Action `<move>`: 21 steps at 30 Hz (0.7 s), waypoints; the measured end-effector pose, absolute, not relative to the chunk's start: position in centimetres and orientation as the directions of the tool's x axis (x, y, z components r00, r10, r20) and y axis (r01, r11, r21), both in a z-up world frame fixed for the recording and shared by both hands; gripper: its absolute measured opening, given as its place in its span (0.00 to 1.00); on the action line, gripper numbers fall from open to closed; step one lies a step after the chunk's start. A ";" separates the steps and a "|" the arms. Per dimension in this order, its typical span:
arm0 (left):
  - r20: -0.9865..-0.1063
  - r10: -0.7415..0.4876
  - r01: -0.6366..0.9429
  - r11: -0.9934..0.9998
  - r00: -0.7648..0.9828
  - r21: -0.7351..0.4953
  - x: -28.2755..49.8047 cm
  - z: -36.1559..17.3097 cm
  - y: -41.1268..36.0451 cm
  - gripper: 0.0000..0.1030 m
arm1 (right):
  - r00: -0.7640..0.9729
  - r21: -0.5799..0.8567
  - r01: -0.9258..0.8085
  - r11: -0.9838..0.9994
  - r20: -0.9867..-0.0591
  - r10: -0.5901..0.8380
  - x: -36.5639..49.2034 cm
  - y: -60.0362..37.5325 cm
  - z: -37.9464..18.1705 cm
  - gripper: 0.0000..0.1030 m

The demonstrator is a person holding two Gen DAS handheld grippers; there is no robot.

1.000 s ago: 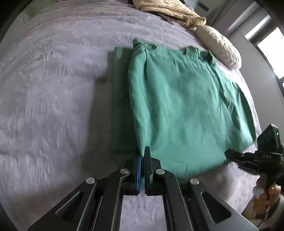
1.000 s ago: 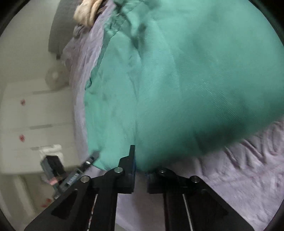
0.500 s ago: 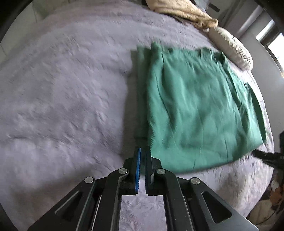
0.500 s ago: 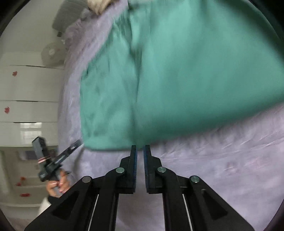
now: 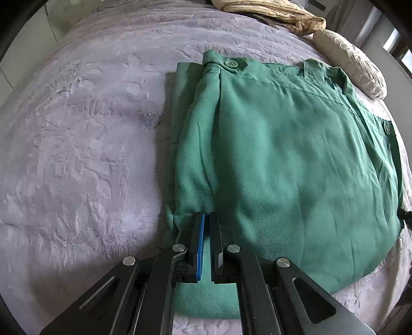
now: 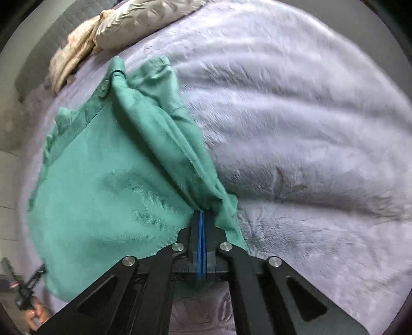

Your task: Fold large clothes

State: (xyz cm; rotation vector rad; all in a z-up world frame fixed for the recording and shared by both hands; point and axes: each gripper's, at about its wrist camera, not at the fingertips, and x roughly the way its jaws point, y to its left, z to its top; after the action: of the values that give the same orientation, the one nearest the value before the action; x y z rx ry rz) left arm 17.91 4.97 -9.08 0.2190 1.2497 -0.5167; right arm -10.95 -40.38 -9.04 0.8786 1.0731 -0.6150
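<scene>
A green garment (image 5: 296, 159) with buttons and a waistband lies folded on the purple-grey bed cover (image 5: 77, 128). My left gripper (image 5: 207, 217) is shut, with only a thin slit between its blue pads. Its tips rest over the garment's near left corner, and no cloth is seen pinched. In the right wrist view the green garment (image 6: 103, 193) spreads to the left. My right gripper (image 6: 201, 214) is closing on a bunched ridge of cloth at its right edge. The pads meet on that ridge and creases run from the tips to the waistband. At lower left, a hand (image 6: 38, 314) holds the left gripper (image 6: 28, 286).
Crumpled beige bedding (image 5: 273, 13) and a pale pillow (image 5: 352, 69) lie at the bed's far end, beyond the garment. The bed cover (image 6: 296, 103) stretches wide to the right of the right gripper. A white wall stands past the bed's left side in the right wrist view.
My left gripper has come forward onto the garment's near left corner. The right gripper swept sideways from the hem to the garment's right edge, and its jaws went from slightly apart to together on the cloth.
</scene>
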 end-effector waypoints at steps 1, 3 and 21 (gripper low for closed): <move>-0.944 -0.246 0.489 0.865 0.220 -0.111 17.9 -8.8 5.0 0.04 | 0.379 0.314 0.790 0.527 -0.925 -0.018 -11.0 -40.3 -9.2 0.00; -0.948 -0.229 0.493 0.865 0.222 -0.094 17.9 -8.4 5.0 0.04 | 0.364 0.289 0.794 0.535 -0.931 -0.038 -11.0 -39.9 -8.7 0.00; -0.970 -0.176 0.439 0.894 0.165 -0.087 12.7 -5.6 8.4 0.04 | 0.341 0.334 0.756 0.563 -0.935 0.097 -15.0 -30.3 -4.1 0.03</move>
State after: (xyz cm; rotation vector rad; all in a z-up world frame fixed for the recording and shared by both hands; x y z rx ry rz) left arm 12.70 8.39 -5.56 0.2344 1.3370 -0.4438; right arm -14.96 -30.31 -4.10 0.9009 1.1653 -0.5143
